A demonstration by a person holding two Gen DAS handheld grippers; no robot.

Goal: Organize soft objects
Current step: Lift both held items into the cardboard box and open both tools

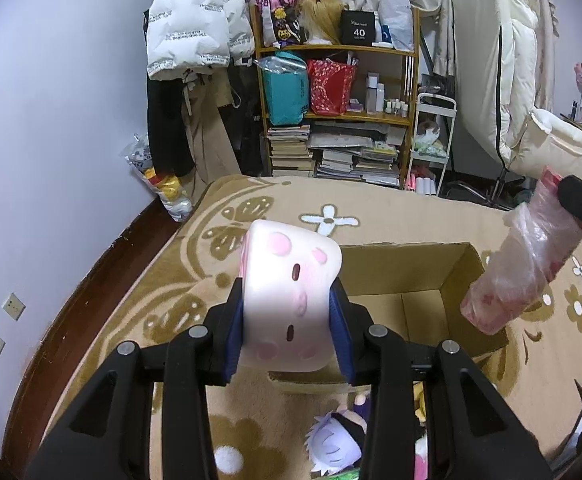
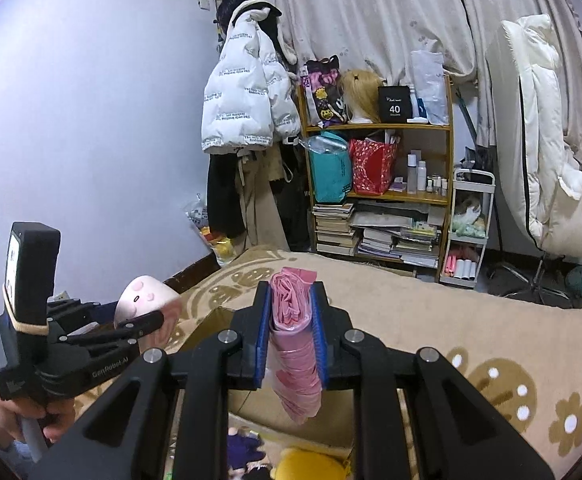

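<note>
My left gripper [image 1: 289, 322] is shut on a white square plush with pink cheeks [image 1: 287, 280], held above the left edge of an open cardboard box [image 1: 423, 280]. The plush also shows in the right wrist view [image 2: 147, 300]. My right gripper [image 2: 293, 334] is shut on a pink roll wrapped in clear plastic [image 2: 293, 344]. In the left wrist view this roll [image 1: 527, 264] hangs tilted over the box's right side. The box looks empty where its inside shows.
A beige flowered carpet [image 1: 371, 216] covers the floor. Plush dolls [image 1: 335, 444] lie near the box's front, and a yellow plush [image 2: 311, 466] below my right gripper. A cluttered bookshelf [image 1: 335, 112], hanging coats, a white cart and a white chair stand at the far wall.
</note>
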